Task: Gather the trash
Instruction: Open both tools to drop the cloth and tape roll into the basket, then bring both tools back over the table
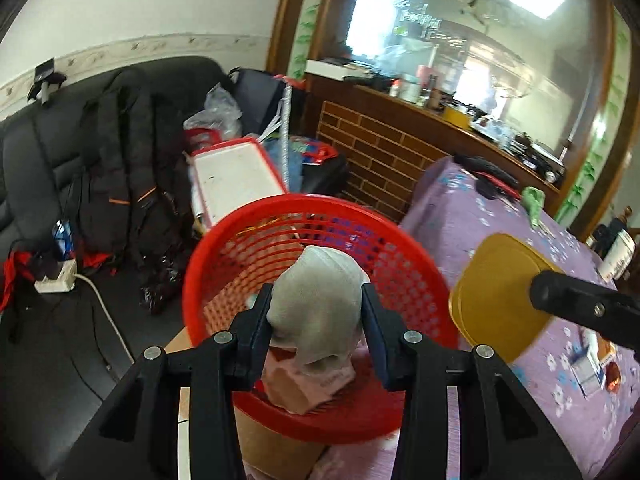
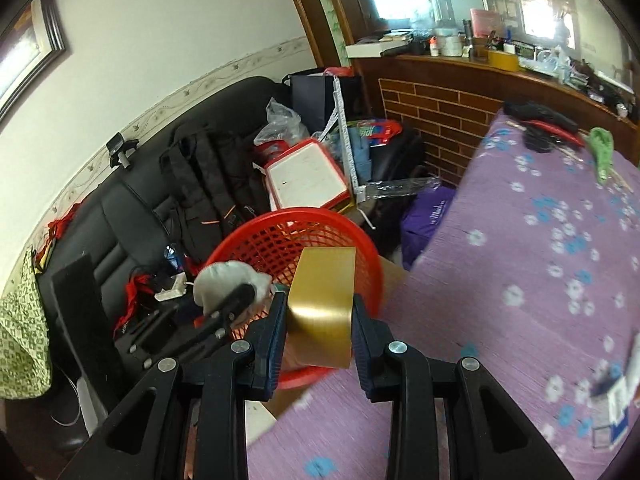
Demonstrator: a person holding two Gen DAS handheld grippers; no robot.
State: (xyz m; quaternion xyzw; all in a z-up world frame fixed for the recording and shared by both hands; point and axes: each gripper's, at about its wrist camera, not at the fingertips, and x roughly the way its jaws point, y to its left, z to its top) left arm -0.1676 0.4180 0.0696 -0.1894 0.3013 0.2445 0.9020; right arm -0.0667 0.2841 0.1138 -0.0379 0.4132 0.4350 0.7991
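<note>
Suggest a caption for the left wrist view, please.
Left gripper holds a crumpled grey wad over the red basket.

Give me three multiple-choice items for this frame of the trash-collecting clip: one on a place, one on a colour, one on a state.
1. Where does the red basket stand?
A. beside the purple-clothed table
B. on the black sofa
C. on the wooden shelf

2. What colour is the flat piece in the right gripper?
A. green
B. gold
C. blue

3. What is the state of the left gripper?
A. open and empty
B. shut on the grey-white wad
C. shut on the basket rim

Answers:
1 A, the basket sits at the table's edge, apparently on a cardboard box.
2 B, the piece between the pads shines gold in both views.
3 B, the left wrist view shows the pads pressing the wad from both sides, in front of the basket's mouth.
</note>
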